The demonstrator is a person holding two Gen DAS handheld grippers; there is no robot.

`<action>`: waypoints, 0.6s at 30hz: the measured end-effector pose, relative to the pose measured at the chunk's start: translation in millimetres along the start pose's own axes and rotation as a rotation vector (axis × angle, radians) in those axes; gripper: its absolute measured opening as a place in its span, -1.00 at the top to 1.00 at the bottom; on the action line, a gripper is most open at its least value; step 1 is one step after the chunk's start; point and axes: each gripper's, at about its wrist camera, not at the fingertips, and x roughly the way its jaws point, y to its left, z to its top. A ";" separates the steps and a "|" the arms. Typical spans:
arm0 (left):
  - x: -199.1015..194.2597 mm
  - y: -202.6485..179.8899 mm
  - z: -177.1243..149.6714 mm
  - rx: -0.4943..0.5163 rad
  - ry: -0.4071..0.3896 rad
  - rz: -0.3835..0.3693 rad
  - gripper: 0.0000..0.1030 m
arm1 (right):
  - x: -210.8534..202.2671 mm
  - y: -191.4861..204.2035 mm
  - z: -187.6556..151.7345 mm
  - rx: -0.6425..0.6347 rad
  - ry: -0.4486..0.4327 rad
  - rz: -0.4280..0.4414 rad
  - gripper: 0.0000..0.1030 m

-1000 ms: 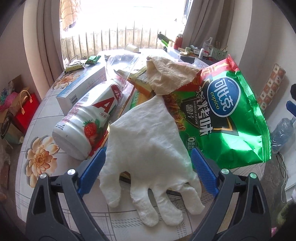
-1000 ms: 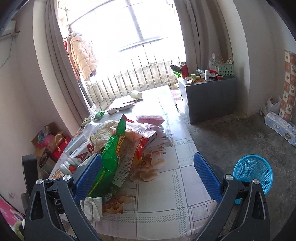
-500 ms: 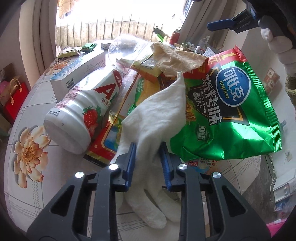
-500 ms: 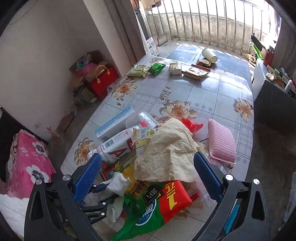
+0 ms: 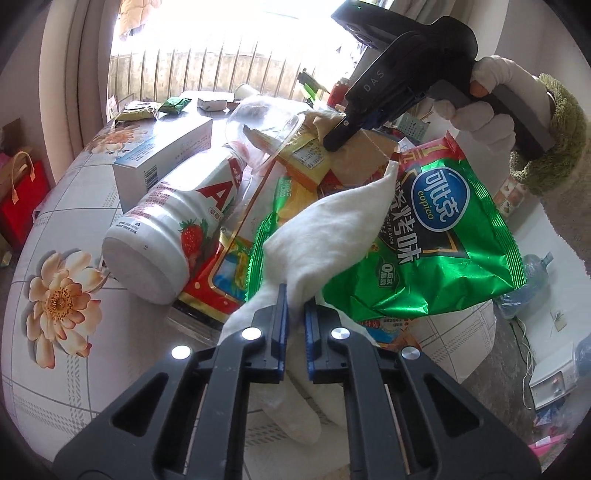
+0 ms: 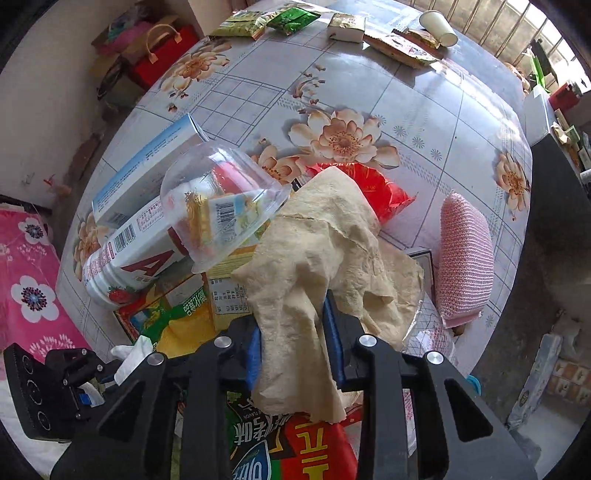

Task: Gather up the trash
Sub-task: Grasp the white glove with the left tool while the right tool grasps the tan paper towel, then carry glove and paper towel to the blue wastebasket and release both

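Note:
A trash pile lies on the floral table (image 5: 55, 295). My left gripper (image 5: 295, 306) is shut on a white disposable glove (image 5: 325, 229) that drapes over a green chip bag (image 5: 436, 236). My right gripper (image 6: 293, 332) is shut on crumpled tan paper (image 6: 321, 258) on top of the pile; it also shows in the left wrist view (image 5: 369, 122), coming down from above. A white strawberry-drink bottle (image 5: 173, 221) lies on its side at the left, with a clear plastic cup (image 6: 221, 199) tipped over it.
A blue-white box (image 5: 162, 162) lies behind the bottle. A pink sponge (image 6: 465, 258) and a red wrapper (image 6: 380, 188) lie at the pile's right. Small packets (image 6: 288, 16) and a paper cup (image 6: 437, 22) lie at the far table end. A red bag (image 5: 20, 199) stands on the floor.
My left gripper closed on the white glove and gathered it up. My right gripper swung over the pile, came down and closed on the tan paper.

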 end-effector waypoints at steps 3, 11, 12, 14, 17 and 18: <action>-12.6 -2.0 0.4 -0.003 -0.028 0.004 0.88 | -26.9 -9.3 -2.3 0.046 -0.088 -0.005 0.75; -52.3 -11.9 21.5 0.017 -0.149 0.042 0.88 | -138.0 -37.1 -48.3 0.165 -0.443 0.049 0.88; -59.0 -16.7 25.0 0.026 -0.168 0.044 0.88 | -152.8 -40.5 -60.0 0.184 -0.489 0.054 0.88; -71.5 -26.1 34.5 0.043 -0.201 0.038 0.88 | -180.3 -47.2 -87.5 0.217 -0.577 0.069 0.88; -87.5 -47.9 48.5 0.088 -0.251 0.012 0.88 | -213.9 -57.4 -140.8 0.269 -0.695 0.063 0.88; -91.8 -57.8 54.2 0.112 -0.267 -0.001 0.88 | -223.2 -61.2 -160.0 0.286 -0.731 0.057 0.88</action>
